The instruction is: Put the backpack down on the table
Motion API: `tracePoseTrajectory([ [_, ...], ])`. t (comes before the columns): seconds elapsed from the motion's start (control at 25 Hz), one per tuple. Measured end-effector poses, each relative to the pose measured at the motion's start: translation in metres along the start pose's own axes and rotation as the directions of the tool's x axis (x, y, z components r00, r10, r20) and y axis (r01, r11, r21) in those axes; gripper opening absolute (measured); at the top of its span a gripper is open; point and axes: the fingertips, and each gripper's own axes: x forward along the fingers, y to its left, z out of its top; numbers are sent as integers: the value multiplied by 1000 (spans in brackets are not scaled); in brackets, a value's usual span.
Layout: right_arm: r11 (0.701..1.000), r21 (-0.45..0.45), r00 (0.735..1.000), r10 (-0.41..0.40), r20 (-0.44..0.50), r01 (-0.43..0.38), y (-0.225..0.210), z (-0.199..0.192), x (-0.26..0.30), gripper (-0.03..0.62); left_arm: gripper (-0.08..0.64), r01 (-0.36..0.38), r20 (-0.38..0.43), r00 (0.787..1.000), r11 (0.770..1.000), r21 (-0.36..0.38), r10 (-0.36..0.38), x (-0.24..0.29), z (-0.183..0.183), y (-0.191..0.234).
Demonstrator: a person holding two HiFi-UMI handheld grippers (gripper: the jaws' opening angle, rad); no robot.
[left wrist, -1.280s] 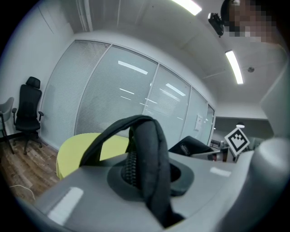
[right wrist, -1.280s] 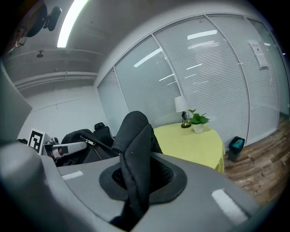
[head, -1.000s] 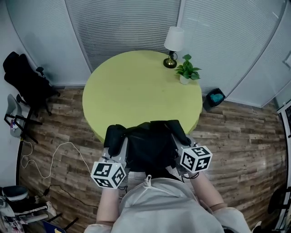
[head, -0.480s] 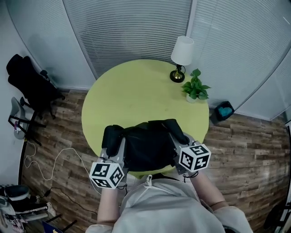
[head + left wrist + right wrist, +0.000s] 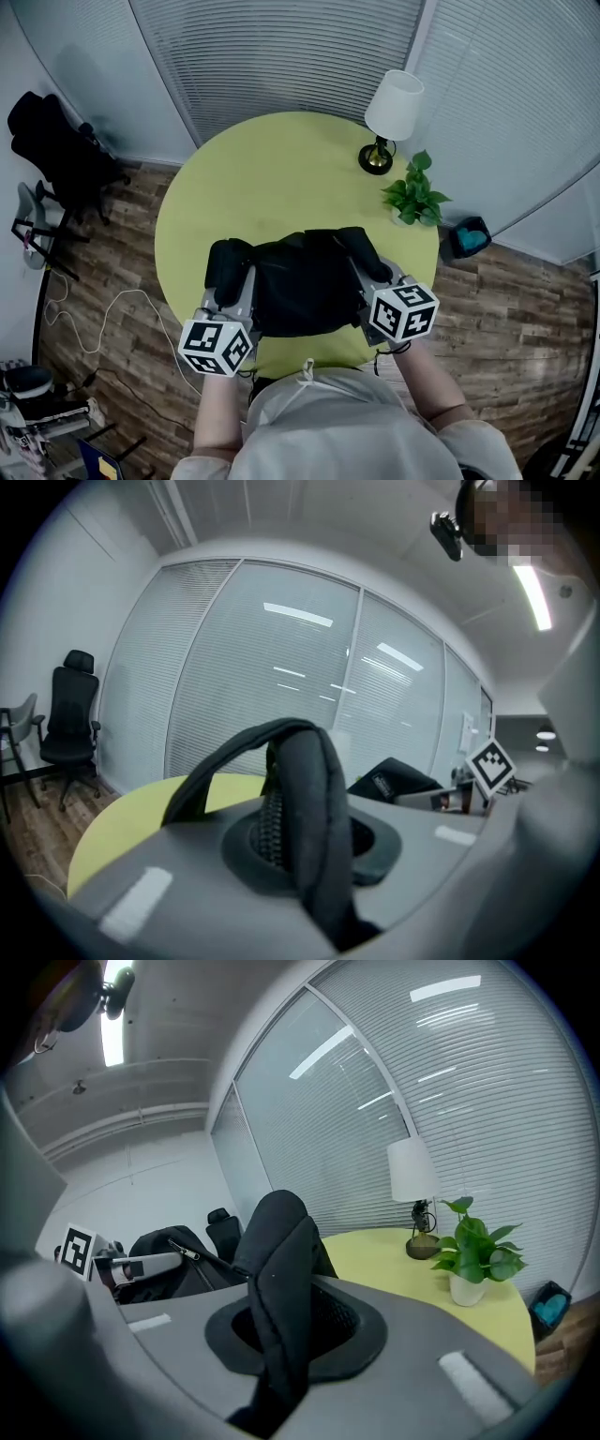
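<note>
The black backpack (image 5: 305, 281) hangs between both grippers over the near part of the round yellow-green table (image 5: 272, 178). Whether its bottom touches the tabletop I cannot tell. My left gripper (image 5: 232, 292) is shut on a padded black strap (image 5: 305, 789) at the pack's left side; a zipper runs along that strap. At the pack's right side, my right gripper (image 5: 367, 281) is shut on the other padded strap (image 5: 277, 1279). In the left gripper view the jaws (image 5: 305, 850) pinch the strap upright, and in the right gripper view the gripper (image 5: 286, 1330) does the same.
A white-shaded lamp (image 5: 389, 108) and a small potted plant (image 5: 412, 197) stand at the table's far right. A black office chair (image 5: 56, 155) is off to the left, a dark bin (image 5: 469, 236) sits on the wood floor at right, and a white cable (image 5: 112, 309) lies at left.
Both grippers and the backpack have moved forward, from just before the table's near edge to over its near part. The grips on the straps are unchanged.
</note>
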Motion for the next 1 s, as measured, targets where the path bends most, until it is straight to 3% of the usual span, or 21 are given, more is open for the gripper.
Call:
tracePoseTrajectory([
  [0.56,1000,-9,1000,-4,-26,4,-51,19,86,38,35,-20,-17,1000,999,26,20,95,-7,45],
  [1.0,999,-29,998,-14,-58,12,-74,6,112,41,37,-23,-70,997,999,29,25,126,-25,63],
])
